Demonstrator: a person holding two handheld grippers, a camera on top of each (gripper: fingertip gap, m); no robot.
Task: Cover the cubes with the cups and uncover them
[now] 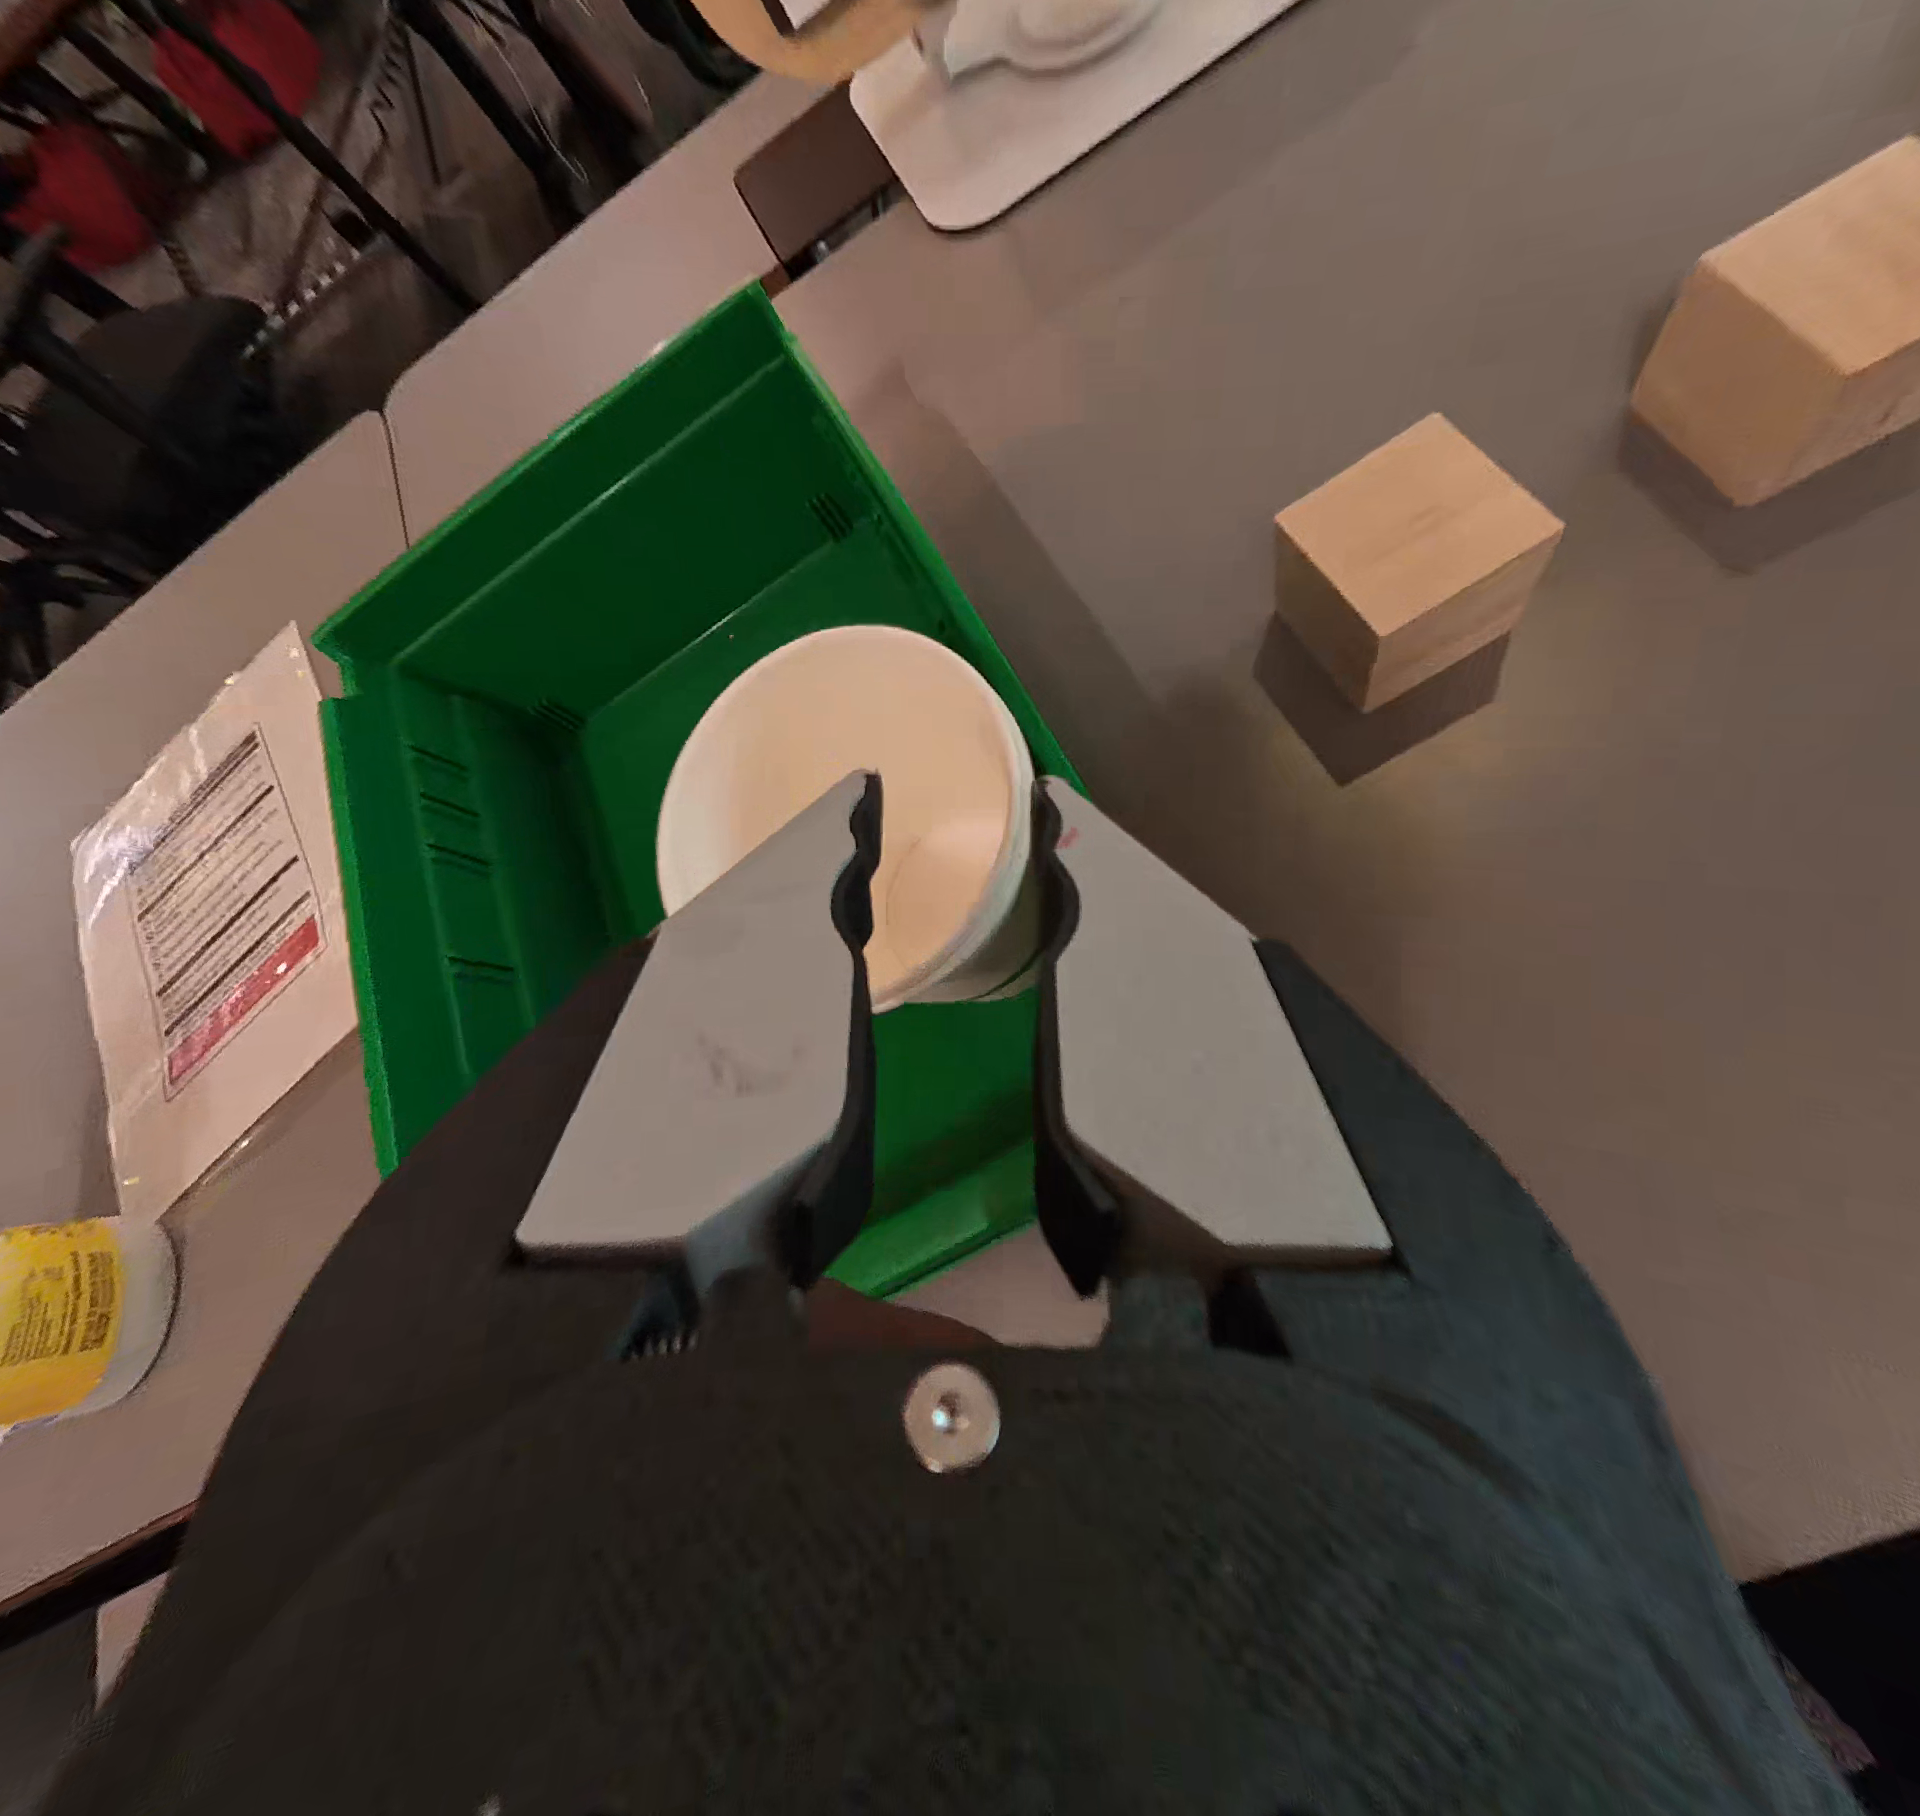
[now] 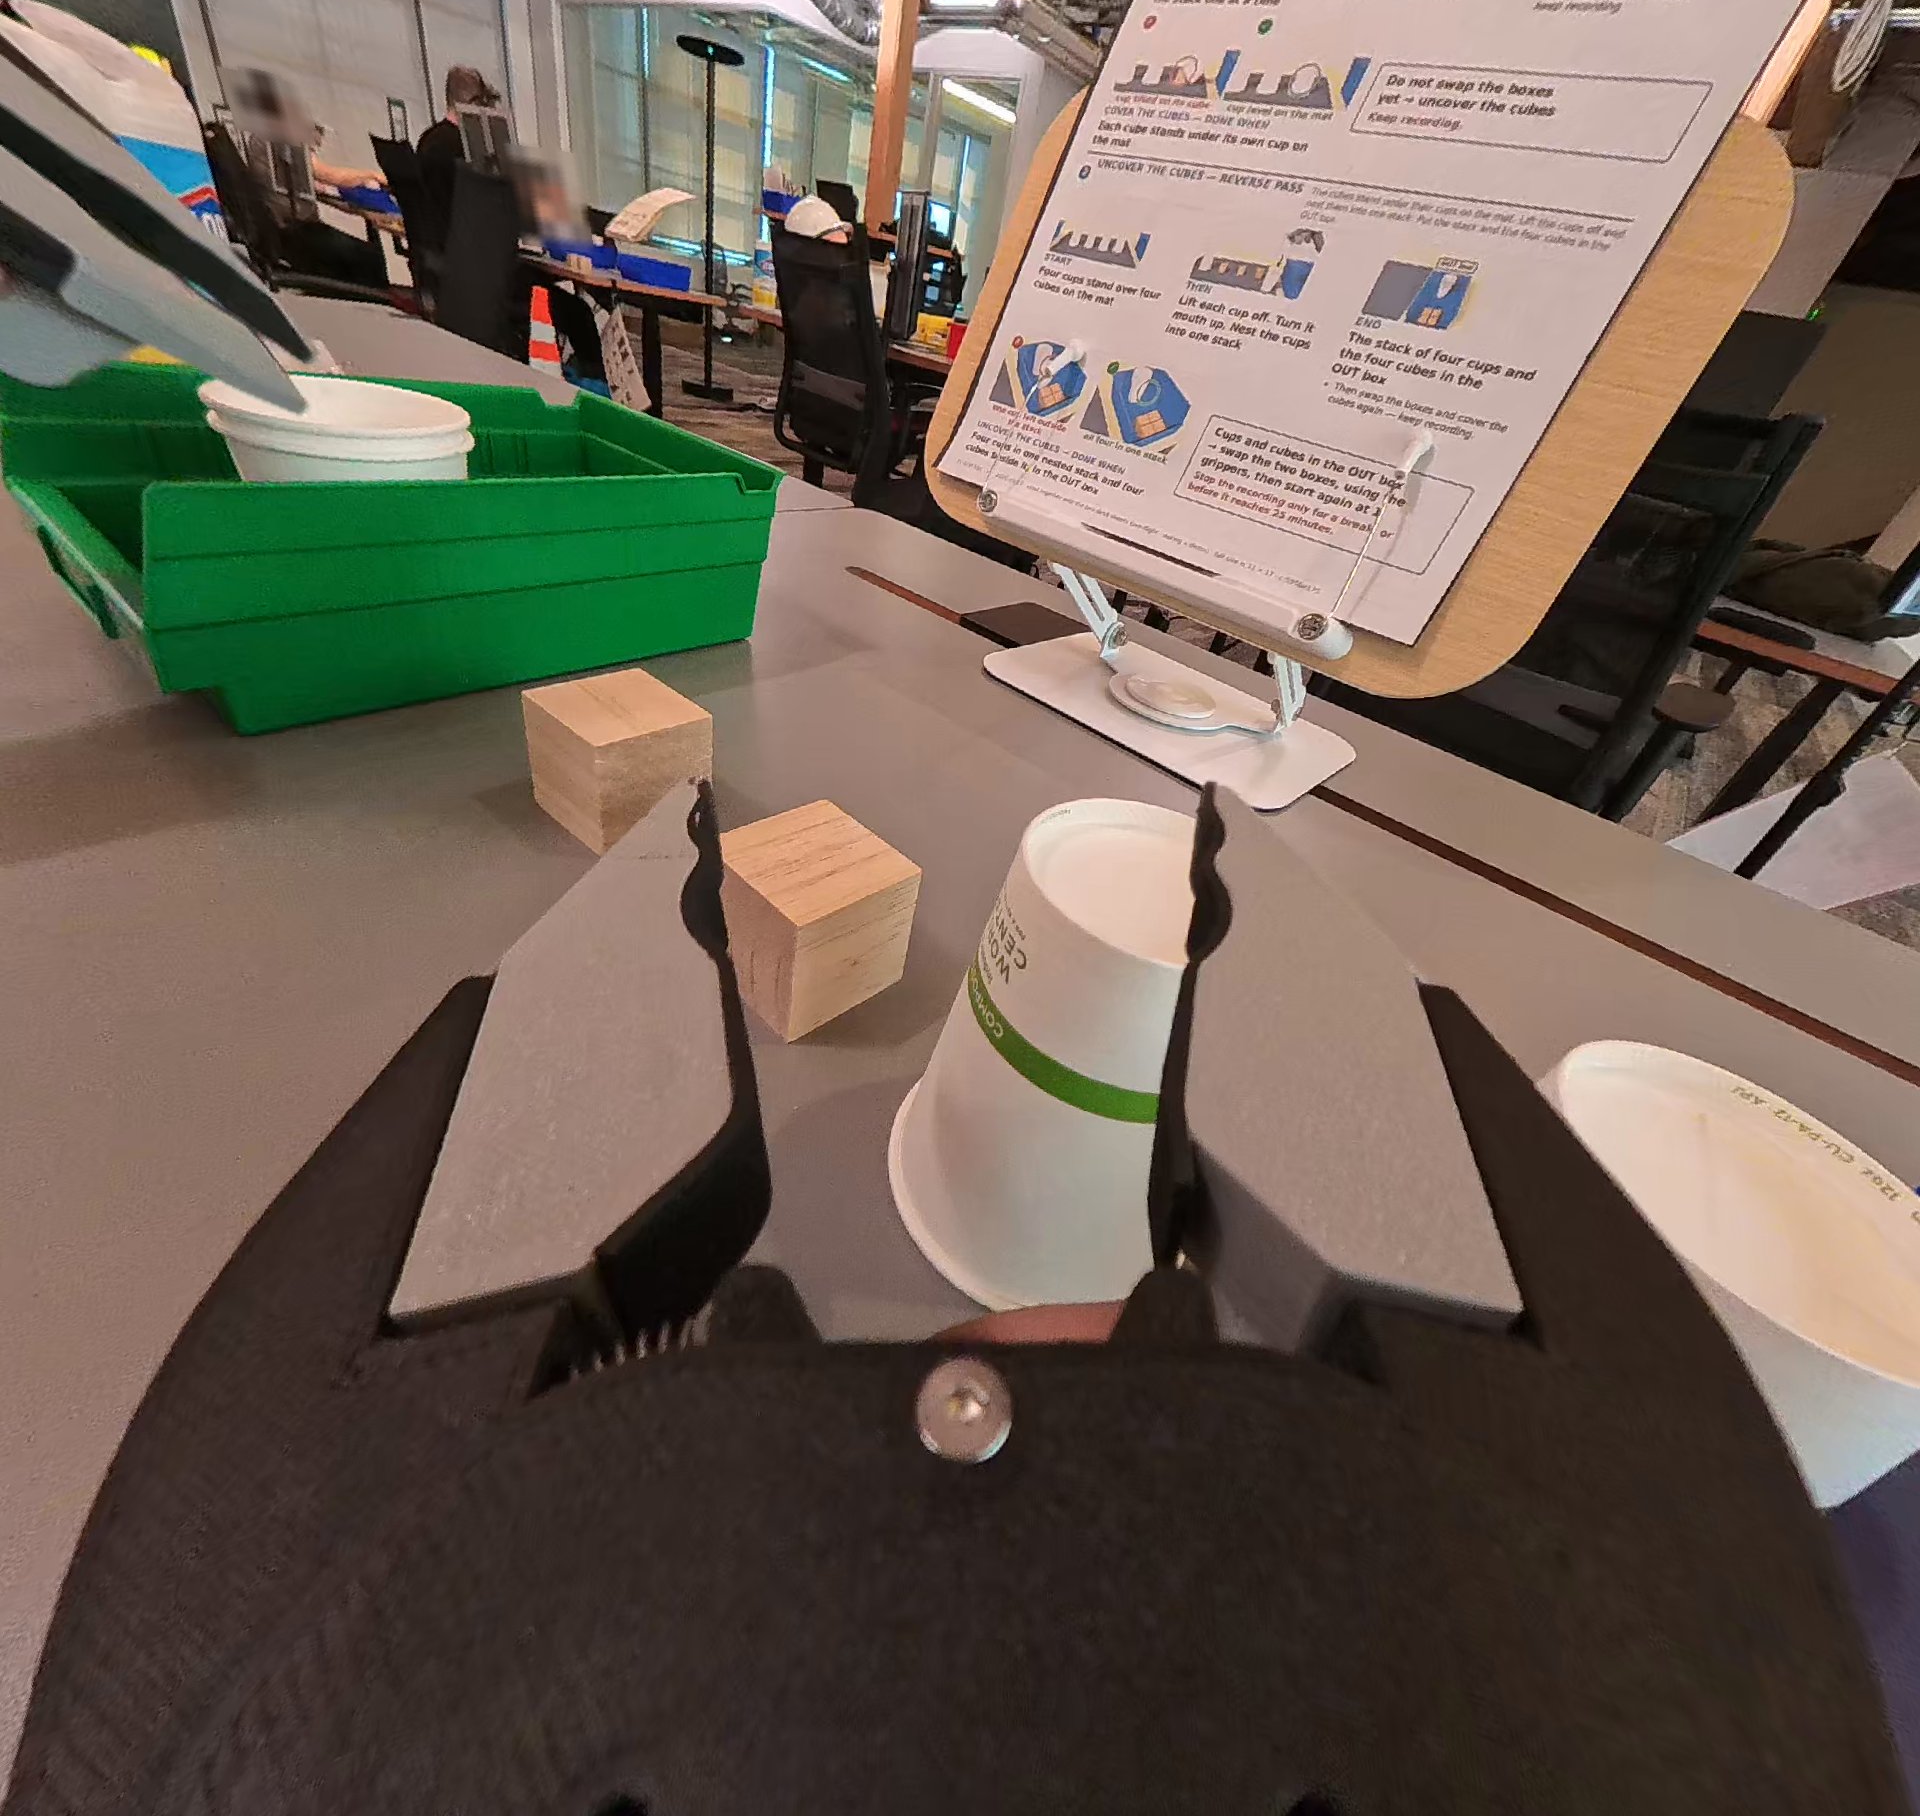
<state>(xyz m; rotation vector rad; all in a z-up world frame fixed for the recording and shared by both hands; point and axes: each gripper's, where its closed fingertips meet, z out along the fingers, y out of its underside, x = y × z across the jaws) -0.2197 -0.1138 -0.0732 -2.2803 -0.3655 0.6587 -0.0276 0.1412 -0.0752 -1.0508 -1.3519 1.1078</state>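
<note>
White paper and pale wood on a grey table (image 2: 260, 935); items listed near to far.

1. Right gripper (image 2: 951, 831): jaws spread wide, holding nothing. An upturned cup with a green band (image 2: 1049, 1060) stands mouth-down on the table between its fingers, close to the right-hand finger and well apart from the other. Contact on the near side cannot be told.
2. Second upturned cup (image 2: 1756, 1236): mouth-down, just to the right of that gripper.
3. Wooden cubes, 2, uncovered: nearer cube (image 2: 821, 914) just left of the banded cup, farther cube (image 2: 613, 748) beyond it, towards the bin.
4. Green bin (image 2: 447, 571): at the table's left. It holds a nested stack of cups (image 2: 343, 436), mouth-up, long axis vertical.
5. Left gripper (image 1: 954, 862): tips straddle the stack's rim, 1 finger inside and 1 outside. Cup interior shows between the inner pad and the wall, so the jaws are not clamped.
6. Instruction stand (image 2: 1455, 312): far edge, tilted board on a white base.

Note: the stack lies directly at the left gripper's tips, and both bare cubes lie to the right of the bin, nearer the right gripper. A cup lifted from the stack would likely need inverting, then carrying rightward to the farther cube.
</note>
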